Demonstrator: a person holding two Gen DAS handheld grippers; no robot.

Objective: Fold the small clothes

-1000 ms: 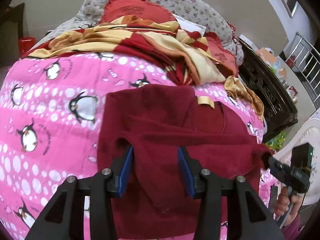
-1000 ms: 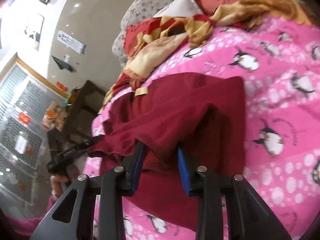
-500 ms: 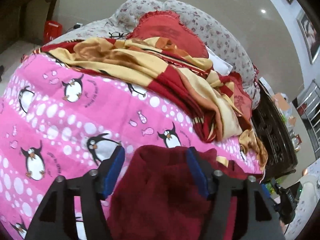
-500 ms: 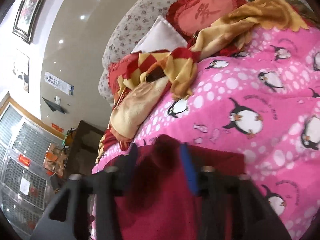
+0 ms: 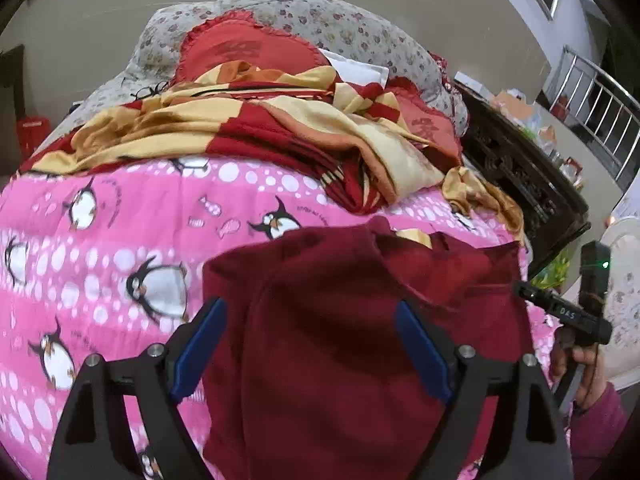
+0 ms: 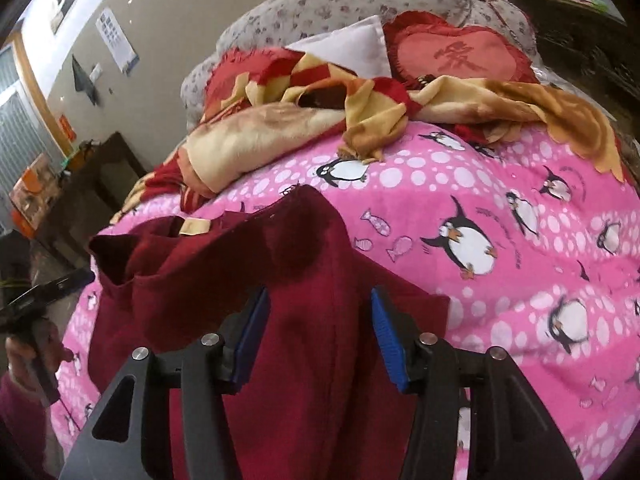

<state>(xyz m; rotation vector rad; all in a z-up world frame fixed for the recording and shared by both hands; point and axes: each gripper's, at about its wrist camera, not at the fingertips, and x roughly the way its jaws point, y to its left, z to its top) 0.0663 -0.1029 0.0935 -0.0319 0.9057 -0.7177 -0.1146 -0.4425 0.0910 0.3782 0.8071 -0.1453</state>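
Note:
A dark red garment (image 5: 328,280) lies folded over on the pink penguin blanket (image 5: 120,208), a tan label at its collar. My left gripper (image 5: 310,344) hovers over its near half. The jaws are opening wide, cloth lies under the gap, and the blue pads (image 5: 200,344) do not press it. My right gripper (image 6: 320,336) is open over the same garment (image 6: 224,264), its pads clear of the cloth. Each view shows the other gripper at the garment's far side, held in a hand: right gripper (image 5: 560,312), left gripper (image 6: 40,296).
A crumpled red and yellow blanket (image 5: 248,132) is heaped at the bed's far end, with a red heart cushion (image 6: 460,56) and a floral pillow (image 5: 320,20) behind it. A dark carved wooden cabinet (image 5: 520,184) stands beside the bed.
Both grippers held the garment's edge a second ago; both have let go and opened wider. The lifted edge now lies folded over on the garment, and both cameras have drawn back.

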